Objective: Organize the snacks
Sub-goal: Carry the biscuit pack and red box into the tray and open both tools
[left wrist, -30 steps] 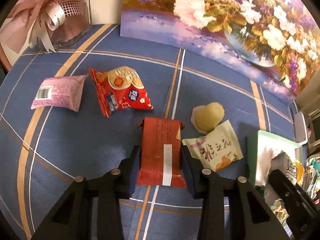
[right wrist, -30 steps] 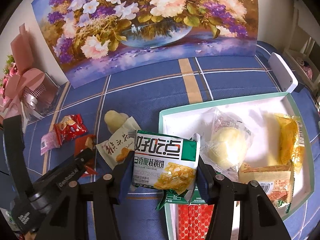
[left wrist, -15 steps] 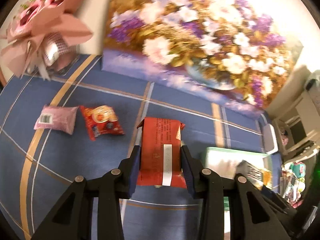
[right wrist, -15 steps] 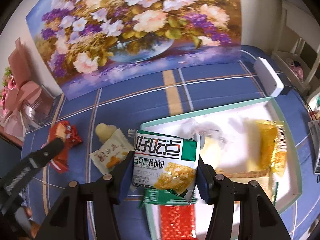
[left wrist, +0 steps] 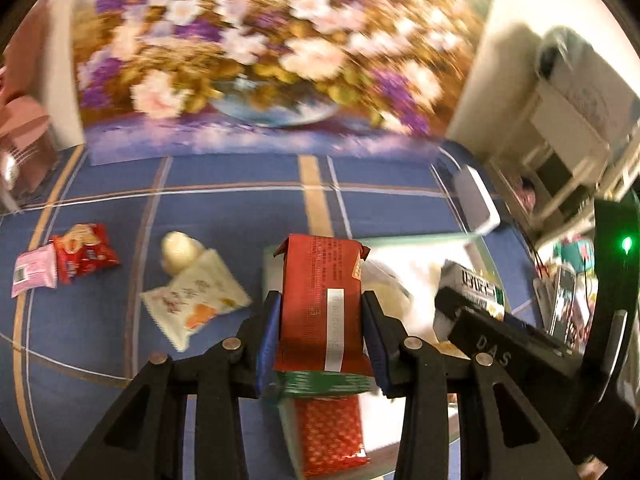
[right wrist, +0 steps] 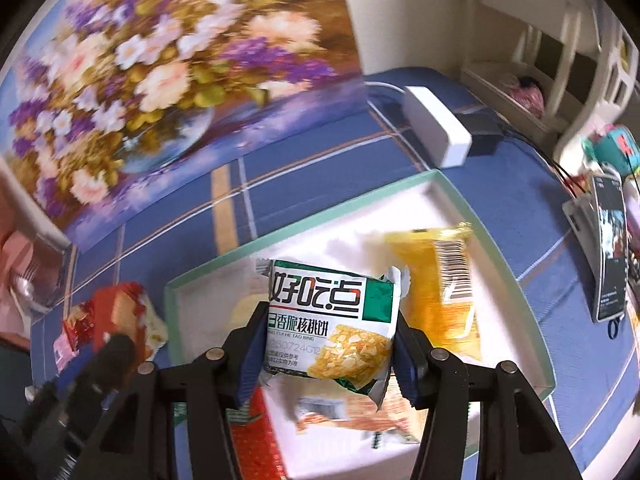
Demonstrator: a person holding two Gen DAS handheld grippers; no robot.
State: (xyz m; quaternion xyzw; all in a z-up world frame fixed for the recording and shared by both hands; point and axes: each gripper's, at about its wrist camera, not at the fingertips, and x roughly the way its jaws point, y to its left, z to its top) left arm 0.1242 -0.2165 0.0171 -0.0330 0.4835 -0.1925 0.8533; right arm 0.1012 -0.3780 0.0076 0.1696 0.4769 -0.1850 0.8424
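The left gripper (left wrist: 320, 320) clamps a red packet (left wrist: 320, 300) above the tray's (right wrist: 504, 236) left edge; the right gripper (right wrist: 324, 344) pinches a green packet (right wrist: 332, 320) over its middle (both off the cloth). Lower each onto bare tray floor before releasing.

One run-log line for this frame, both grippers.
left gripper: shut on red packet | right gripper: shut on green-white packet | both over tray
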